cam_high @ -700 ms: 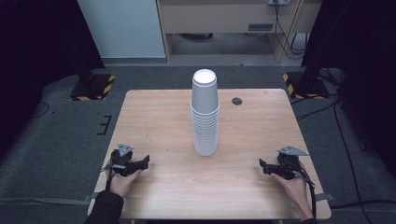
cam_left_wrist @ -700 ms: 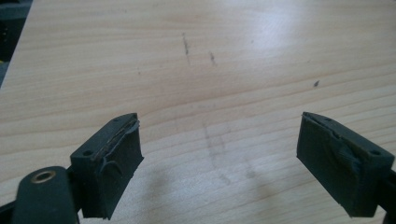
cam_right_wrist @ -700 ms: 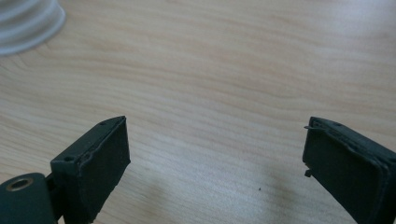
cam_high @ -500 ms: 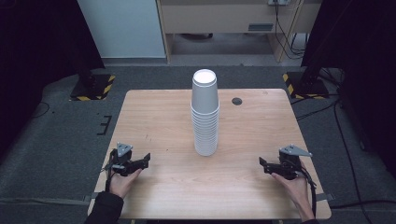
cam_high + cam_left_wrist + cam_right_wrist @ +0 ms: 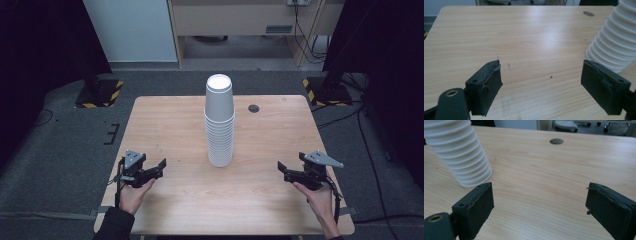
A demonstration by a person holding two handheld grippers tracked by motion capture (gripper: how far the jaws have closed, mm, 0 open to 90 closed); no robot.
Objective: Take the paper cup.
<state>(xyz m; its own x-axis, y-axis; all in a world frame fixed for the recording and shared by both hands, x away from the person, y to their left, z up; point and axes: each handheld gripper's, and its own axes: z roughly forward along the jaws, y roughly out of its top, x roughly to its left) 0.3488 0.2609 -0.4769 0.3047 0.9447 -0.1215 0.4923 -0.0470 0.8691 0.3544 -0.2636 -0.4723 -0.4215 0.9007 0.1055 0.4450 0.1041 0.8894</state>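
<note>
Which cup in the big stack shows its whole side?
The top cup of the white stack. It is upside down, and every cup beneath shows just a rim.

**One cup tower mid-surface, open lanes both sides**

The stack of white cups (image 5: 220, 122) stands upright at the surface (image 5: 170, 125) centre and is the sole tall obstacle. The left hand-held gripper (image 5: 159, 167) sits at 8 o'clock of it, jaws apart, with bare wood ahead. The right hand-held gripper (image 5: 281, 169) sits at 4 o'clock, jaws apart, with bare wood ahead. A flat dark disc (image 5: 254, 108) lies at 1 o'clock of the stack, flush with the wood. Both grippers are well apart from the stack.
</note>
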